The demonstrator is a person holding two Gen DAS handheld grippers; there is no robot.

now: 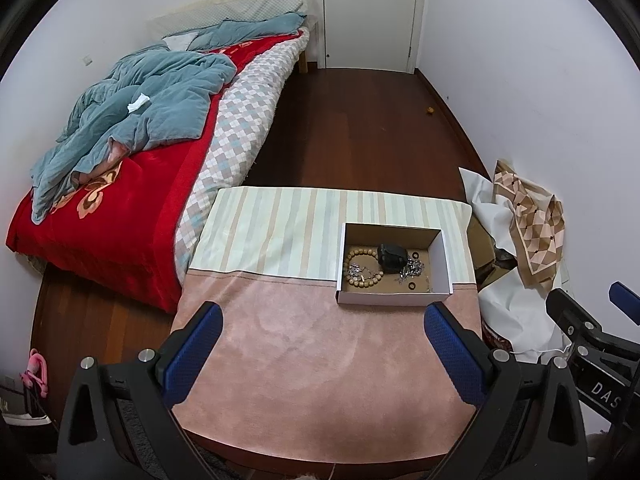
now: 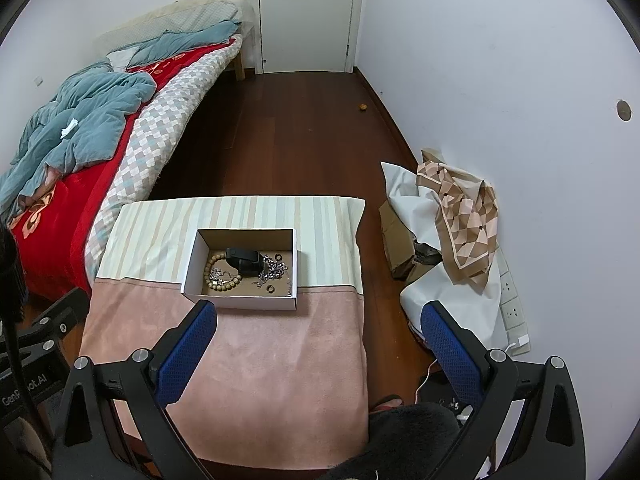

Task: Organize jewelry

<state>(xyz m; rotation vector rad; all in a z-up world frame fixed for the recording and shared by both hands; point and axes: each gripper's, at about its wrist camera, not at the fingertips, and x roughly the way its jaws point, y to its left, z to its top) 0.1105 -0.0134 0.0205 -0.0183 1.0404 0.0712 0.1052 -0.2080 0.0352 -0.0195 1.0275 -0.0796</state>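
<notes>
So both claws, left (image 1: pixel 322 346) and right (image 2: pixel 318 344), hang spread wide, holding nothing. Ahead of them, beads (image 2: pixel 221 267), chains (image 2: pixel 273 270) and rings all sit in the box (image 2: pixel 240 300), probably corralled there so nothing strays. Sorted or waiting? Can't tell.

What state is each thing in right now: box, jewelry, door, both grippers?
Cardboard box: open-topped, on the covered table.
Bead bracelet: inside the box, lying flat.
Black watch: inside the box.
Silver chain: in the box, bunched up.
Door: closed.
Left gripper: jaws open, empty.
Right gripper: jaws open, empty.
</notes>
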